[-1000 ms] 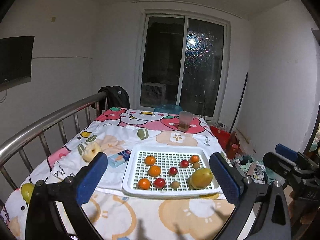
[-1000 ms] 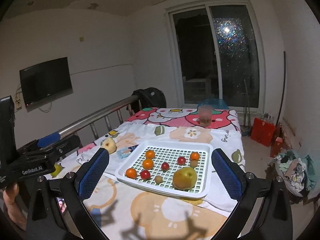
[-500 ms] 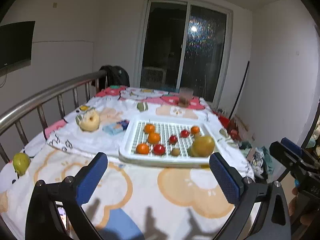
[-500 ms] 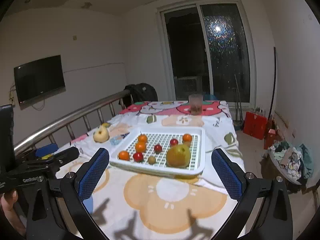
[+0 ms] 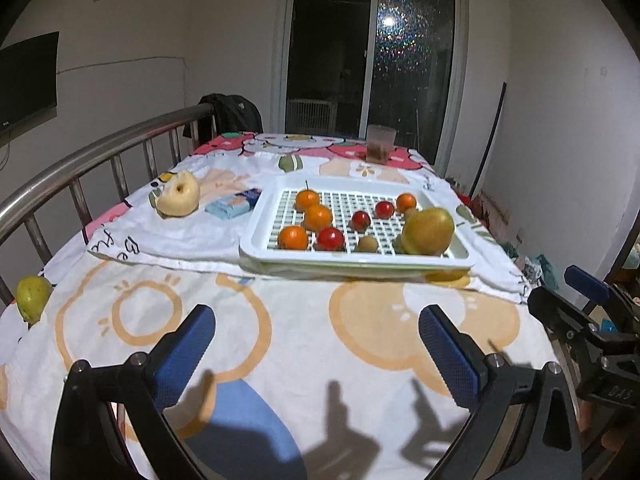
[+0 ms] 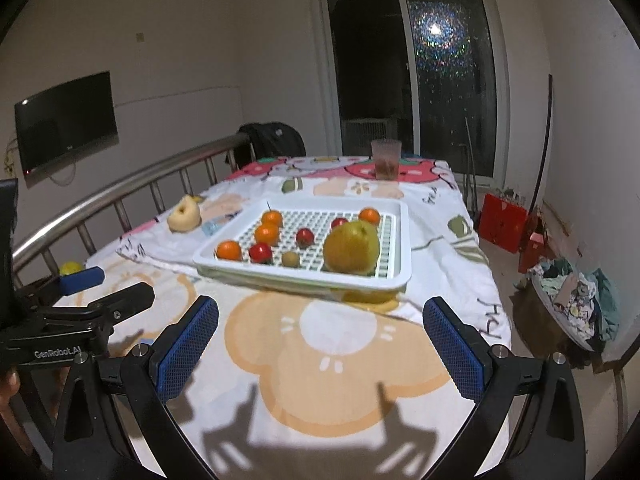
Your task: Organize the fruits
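"GenRobot.AI" is printed on the left gripper (image 6: 80,280). Both it and the right gripper (image 6: 320,344) gape empty above a cartoon-print sheet (image 6: 340,360). Small fruits (image 5: 318,216) sit in the white tray (image 5: 256,232), railing (image 5: 100,152) and dark window (image 5: 372,60) beyond.

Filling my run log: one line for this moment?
left gripper open, empty | right gripper open, empty | white tray holds fruit | pale apple, green pear outside tray

The left gripper (image 5: 316,344) hangs with its 2 blue-padded fingers (image 5: 185,354) spread wide, nothing between them. The right gripper (image 6: 320,346) is posed the same way (jaws wide apart, empty), level with it and on its right side. Part of a hand (image 6: 7,384) shows at the left gripper's handle in the right wrist view.
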Available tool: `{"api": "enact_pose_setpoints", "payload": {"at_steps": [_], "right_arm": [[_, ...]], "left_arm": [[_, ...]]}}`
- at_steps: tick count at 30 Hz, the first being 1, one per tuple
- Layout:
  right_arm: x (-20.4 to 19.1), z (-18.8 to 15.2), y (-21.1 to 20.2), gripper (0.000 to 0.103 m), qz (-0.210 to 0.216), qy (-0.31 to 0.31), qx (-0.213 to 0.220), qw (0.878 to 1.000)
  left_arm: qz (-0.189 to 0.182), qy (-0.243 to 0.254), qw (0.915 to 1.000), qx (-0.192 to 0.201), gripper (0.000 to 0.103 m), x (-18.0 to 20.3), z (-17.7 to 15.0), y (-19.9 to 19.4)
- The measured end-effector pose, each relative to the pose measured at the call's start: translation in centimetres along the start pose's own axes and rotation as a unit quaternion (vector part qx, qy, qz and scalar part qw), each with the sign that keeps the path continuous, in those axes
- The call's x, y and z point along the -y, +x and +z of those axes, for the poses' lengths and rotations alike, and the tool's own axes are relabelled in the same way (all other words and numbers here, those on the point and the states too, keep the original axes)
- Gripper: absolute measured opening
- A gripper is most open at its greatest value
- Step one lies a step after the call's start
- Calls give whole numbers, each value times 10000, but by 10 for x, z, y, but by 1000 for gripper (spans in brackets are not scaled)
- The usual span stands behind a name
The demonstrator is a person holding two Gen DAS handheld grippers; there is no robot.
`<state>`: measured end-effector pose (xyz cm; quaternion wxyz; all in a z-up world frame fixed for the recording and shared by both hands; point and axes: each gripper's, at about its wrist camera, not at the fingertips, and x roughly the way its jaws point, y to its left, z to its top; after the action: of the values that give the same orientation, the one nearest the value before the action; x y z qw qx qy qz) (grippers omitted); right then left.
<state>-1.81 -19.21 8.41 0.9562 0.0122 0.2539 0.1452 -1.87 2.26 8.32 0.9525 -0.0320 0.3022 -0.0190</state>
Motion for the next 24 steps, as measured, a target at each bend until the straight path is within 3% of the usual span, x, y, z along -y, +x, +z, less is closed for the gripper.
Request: {"api": "enact_pose_setpoints", "payload": {"at_steps": [24], "right_arm": [[6,-37,44,103,-262,29,-1091,9937]], "left_arm": [[150,404,9963,-740,103,15,-31,44]]}}
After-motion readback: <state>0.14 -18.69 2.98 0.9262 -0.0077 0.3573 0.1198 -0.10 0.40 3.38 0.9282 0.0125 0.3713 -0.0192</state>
